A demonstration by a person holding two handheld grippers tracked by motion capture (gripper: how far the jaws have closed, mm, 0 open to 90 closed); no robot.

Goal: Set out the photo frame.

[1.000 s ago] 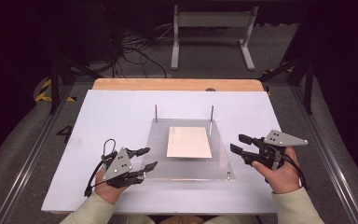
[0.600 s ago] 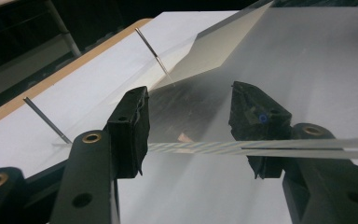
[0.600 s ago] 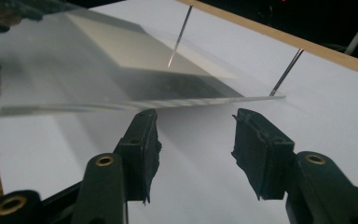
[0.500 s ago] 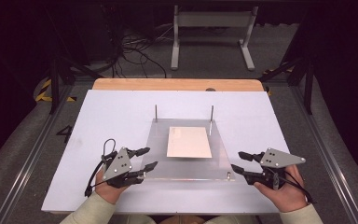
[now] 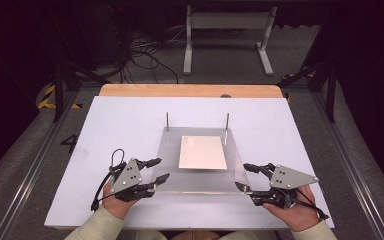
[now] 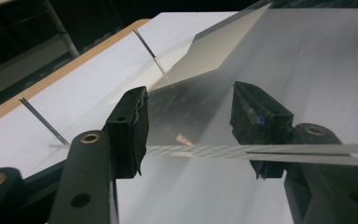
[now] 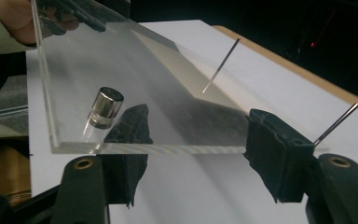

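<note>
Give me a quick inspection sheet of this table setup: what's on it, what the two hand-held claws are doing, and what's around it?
Surface: white board on a wooden table.
Job's things: clear acrylic plate on short metal posts; pale sheet under it; two thin pins at its far edge.
Clutter: nothing seen.
Grippers: left gripper and right gripper straddle the plate's near corners, jaws open, pads apart from it; the right's jaws have just been opening.
Cables: black cable loops off the left gripper; a tangle on the floor.
Surroundings: dark room, grey stand behind.
</note>
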